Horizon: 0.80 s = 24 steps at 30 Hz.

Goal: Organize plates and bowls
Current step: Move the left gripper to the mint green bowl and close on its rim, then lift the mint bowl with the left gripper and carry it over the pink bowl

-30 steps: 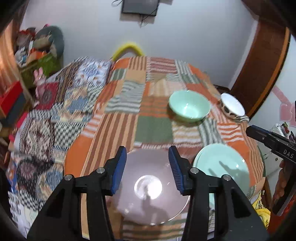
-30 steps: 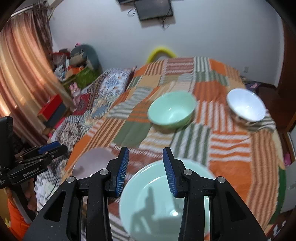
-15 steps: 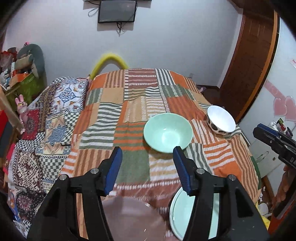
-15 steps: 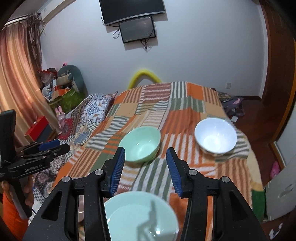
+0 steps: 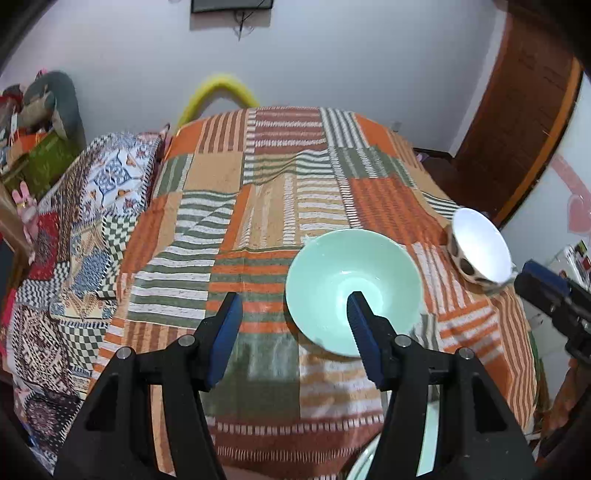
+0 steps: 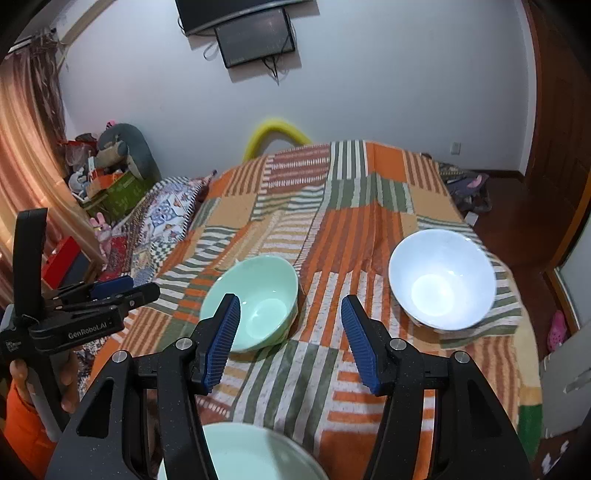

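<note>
A bedroom with white walls and a patchwork-covered bed

A striped orange-and-green quilt [image 6: 354,221] covers the bed; a dark screen [image 6: 255,37] hangs on the wall, a wooden door [image 5: 517,129] stands right, curtains [image 6: 26,166] and stacked toys [image 6: 110,162] left.

A home bedroom. Ahead of the jaws spreads a bed [image 6: 369,206] under a patchwork blanket [image 5: 280,206] of orange, green and brown stripes. Left of the jaws lies a second patterned quilt [image 5: 85,236], and beyond it a pile of stuffed toys [image 6: 118,147] beside a curtain [image 6: 33,155]. Far past the jaws a screen [image 6: 255,35] hangs on the white wall; to the right stands a wooden door [image 5: 517,122].
</note>
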Motion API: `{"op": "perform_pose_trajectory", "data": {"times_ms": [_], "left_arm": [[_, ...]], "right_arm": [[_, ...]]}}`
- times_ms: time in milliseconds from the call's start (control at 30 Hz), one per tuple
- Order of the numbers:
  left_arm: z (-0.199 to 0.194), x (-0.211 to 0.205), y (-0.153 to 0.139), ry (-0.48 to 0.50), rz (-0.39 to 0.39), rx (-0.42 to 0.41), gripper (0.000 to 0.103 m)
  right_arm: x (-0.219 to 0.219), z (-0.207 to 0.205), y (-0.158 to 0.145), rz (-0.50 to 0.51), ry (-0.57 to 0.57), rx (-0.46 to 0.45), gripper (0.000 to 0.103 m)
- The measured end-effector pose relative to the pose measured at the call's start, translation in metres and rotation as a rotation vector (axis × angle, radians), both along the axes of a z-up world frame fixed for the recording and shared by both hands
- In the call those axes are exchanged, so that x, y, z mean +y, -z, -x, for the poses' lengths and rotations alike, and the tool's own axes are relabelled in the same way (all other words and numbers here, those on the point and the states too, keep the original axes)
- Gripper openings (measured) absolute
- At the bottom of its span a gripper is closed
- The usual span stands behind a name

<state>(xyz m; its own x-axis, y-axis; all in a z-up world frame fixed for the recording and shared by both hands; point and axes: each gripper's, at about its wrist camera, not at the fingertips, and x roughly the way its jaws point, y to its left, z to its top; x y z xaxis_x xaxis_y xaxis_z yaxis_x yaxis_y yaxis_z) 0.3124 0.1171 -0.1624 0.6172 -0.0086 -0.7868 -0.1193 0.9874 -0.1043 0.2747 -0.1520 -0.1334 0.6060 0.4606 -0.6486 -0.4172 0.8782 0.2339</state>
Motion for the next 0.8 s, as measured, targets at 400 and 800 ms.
{"op": "perform_pose_trajectory", "data": {"times_ms": [400,800], "left_arm": [[-0.051,0.013,0.055,0.002,0.041,0.112,0.058],[-0.069,0.011,0.090,0.044,0.079,0.173,0.021]], "right_arm": [[0.027,-0.051,0.048,0.038,-0.029,0.131,0.052],[0.042,-0.071,0.081,0.035,-0.054,0.235,0.020]]}}
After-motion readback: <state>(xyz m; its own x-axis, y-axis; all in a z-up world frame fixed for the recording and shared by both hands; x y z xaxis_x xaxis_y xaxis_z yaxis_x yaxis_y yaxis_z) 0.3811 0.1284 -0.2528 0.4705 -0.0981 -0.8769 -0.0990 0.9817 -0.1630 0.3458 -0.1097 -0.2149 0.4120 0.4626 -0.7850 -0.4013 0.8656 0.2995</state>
